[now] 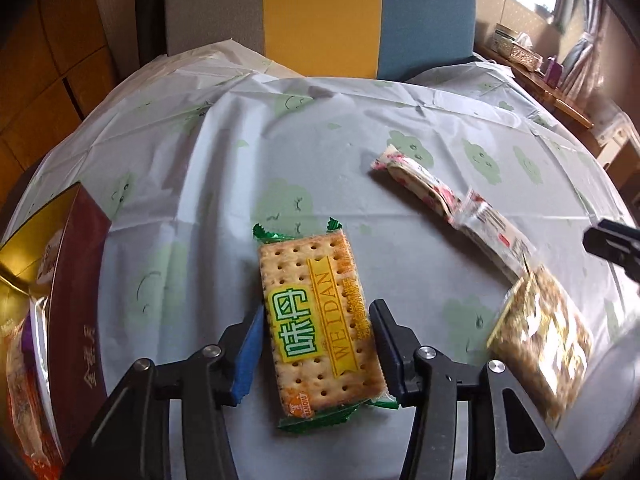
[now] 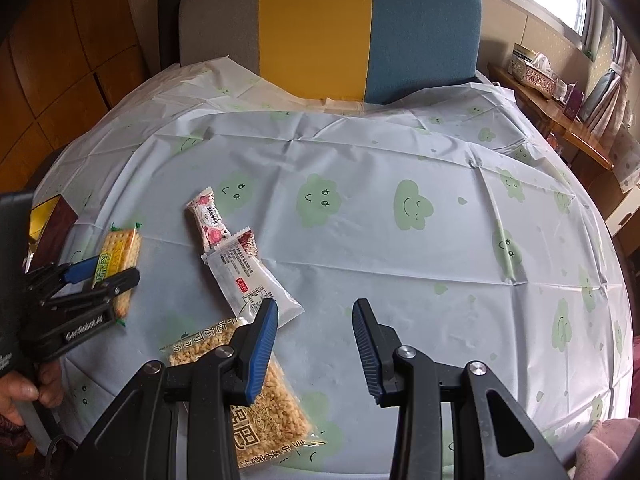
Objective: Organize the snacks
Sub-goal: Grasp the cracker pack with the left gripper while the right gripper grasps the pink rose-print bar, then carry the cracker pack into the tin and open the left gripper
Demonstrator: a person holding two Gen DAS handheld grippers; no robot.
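Observation:
A green-edged cracker pack (image 1: pixel 320 320) (image 2: pixel 120 248) lies flat on the cloud-print tablecloth (image 1: pixel 224 168). My left gripper (image 1: pixel 318 309) (image 2: pixel 114 270) straddles it, and both pads meet its long edges. Right of it lie a pink flowered bar (image 1: pixel 416 180) (image 2: pixel 208 220), a white pack (image 1: pixel 496 236) (image 2: pixel 252 280) and a puffed-rice crisp pack (image 1: pixel 548 340) (image 2: pixel 256 400). My right gripper (image 2: pixel 316 304) hovers open over bare cloth with nothing between its fingers; its left finger hangs over the crisp pack.
A dark red and gold box (image 1: pixel 76 300) (image 2: pixel 52 216) stands at the left table edge with wrapped snacks inside. Behind the table is a grey, yellow and blue chair back (image 2: pixel 328 32). A wooden shelf (image 2: pixel 560 108) runs along the right. A hand (image 2: pixel 20 392) holds the left gripper.

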